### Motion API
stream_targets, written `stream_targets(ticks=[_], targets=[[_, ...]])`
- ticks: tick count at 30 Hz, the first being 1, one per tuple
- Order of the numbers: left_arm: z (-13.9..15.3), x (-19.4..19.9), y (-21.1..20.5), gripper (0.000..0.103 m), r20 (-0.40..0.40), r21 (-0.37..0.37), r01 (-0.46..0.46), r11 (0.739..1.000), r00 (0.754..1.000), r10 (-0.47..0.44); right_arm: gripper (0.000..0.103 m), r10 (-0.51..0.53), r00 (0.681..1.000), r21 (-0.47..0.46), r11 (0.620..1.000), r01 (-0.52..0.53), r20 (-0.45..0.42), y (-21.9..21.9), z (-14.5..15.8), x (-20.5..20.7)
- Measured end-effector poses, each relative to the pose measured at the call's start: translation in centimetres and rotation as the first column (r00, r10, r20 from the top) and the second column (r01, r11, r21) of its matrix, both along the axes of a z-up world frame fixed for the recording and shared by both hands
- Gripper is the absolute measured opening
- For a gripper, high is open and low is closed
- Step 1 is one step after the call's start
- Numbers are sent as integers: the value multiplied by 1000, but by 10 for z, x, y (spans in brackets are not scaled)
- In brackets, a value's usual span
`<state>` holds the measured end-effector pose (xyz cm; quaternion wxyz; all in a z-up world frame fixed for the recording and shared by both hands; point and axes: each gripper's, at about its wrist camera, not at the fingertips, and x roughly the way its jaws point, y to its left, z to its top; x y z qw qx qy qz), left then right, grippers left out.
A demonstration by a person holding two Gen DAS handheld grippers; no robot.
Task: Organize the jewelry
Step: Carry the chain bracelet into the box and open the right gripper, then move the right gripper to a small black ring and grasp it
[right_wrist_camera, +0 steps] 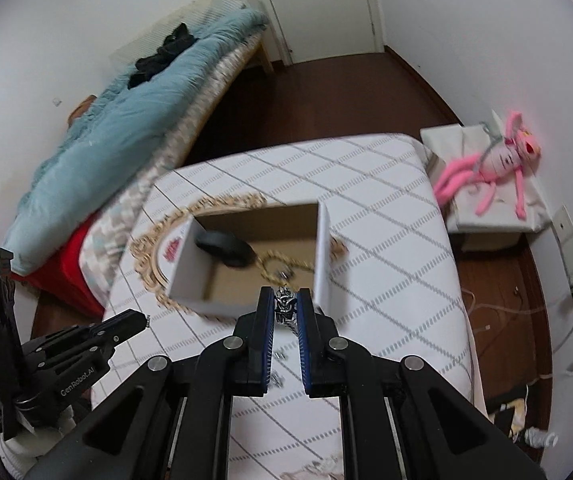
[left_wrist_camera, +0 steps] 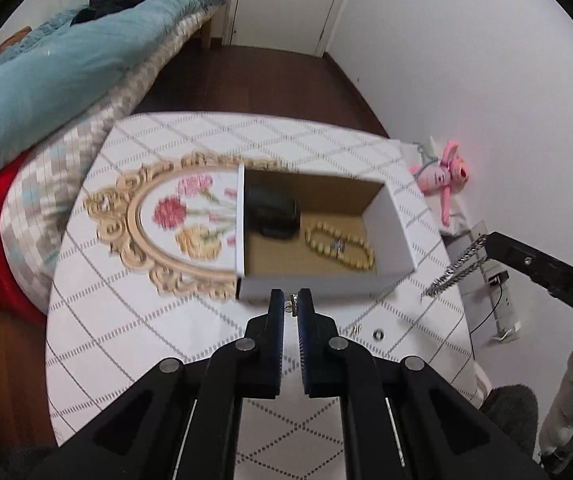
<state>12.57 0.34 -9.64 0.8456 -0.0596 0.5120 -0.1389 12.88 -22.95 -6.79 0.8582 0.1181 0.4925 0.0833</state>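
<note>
Box [left_wrist_camera: 386, 216]: open white carton on the patterned table [left_wrist_camera: 126, 320], partly over a gold-framed floral mat [left_wrist_camera: 166, 216].
Already in box: a bead bracelet [left_wrist_camera: 340, 245] with a small silver piece [left_wrist_camera: 338, 245] lying on it, and a dark case [left_wrist_camera: 272, 212] at the box's left end. These count as stowed.
Left gripper [left_wrist_camera: 291, 306]: jaws together, clamped on a small ring [left_wrist_camera: 293, 305] at the fingertips. It sits above the table, just short of the box's near wall.
Right gripper [right_wrist_camera: 285, 307]: jaws nearly together, clamped on a silver chain [right_wrist_camera: 285, 308]. In the left view the chain hangs free from the tip, off the box's right side.
Still on table: a ring [left_wrist_camera: 377, 334] and a tiny metal piece [left_wrist_camera: 356, 329] beside it, near the table's right edge. The right view shows more small metal bits [right_wrist_camera: 280, 355] under the gripper; what they are cannot be told.
Progress: judged about midway. Two items are in hand and not yet over the box.
Remaining: carry ring and chain over the opening, release, then collect the loose pieces.
Risk: the hanging chain may catch the box wall.
</note>
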Motion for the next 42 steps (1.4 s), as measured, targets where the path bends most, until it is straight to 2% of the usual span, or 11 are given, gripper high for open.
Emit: stream_targets(ticks=[6, 15, 19, 20, 22, 23, 24, 29, 32, 34, 42], targets=[[0, 40, -2, 4, -10, -6, 3, 1000, 1000, -3, 11, 33, 999, 8, 999, -33, -39, 14, -7, 39], [-36, 92, -9, 6, -138, -55, 14, 998, 990, -21, 11, 46, 989, -22, 999, -50, -141, 20, -46, 90], [-44, 109, -11, 8, -188, -32, -5, 999, 982, -1, 12, 40, 981, -35, 998, -47, -190, 17, -61, 115], [-44, 111, -11, 11, -193, -21, -12, 1000, 981, 8, 12, 37, 979, -48, 998, -48, -203, 17, -64, 121], [-45, 116, -11, 33, -191, 11, -23, 1000, 981, 24, 13, 31, 972, -71, 996, -49, -232, 18, -70, 128], [-44, 118, -10, 59, -184, 36, -32, 999, 982, 38, 13, 29, 971, -79, 996, -49, -239, 18, -72, 130], [-42, 119, -8, 74, -171, 54, -44, 998, 984, 53, 16, 30, 970, -81, 995, -51, -243, 18, -73, 131], [-39, 119, -1, 76, -126, 144, -79, 986, 987, 98, 59, 12, 973, -125, 991, -42, -231, 15, -73, 126], [-40, 114, 2, 99, -88, 195, -100, 976, 989, 119, 81, -15, 975, -227, 973, -36, -222, 17, -75, 117], [-43, 109, 3, 103, -65, 224, -113, 968, 989, 130, 98, -31, 974, -289, 957, -35, -223, 20, -79, 109], [-49, 93, 0, 103, -42, 259, -118, 959, 990, 133, 102, -52, 969, -330, 944, -32, -243, 20, -93, 84]])
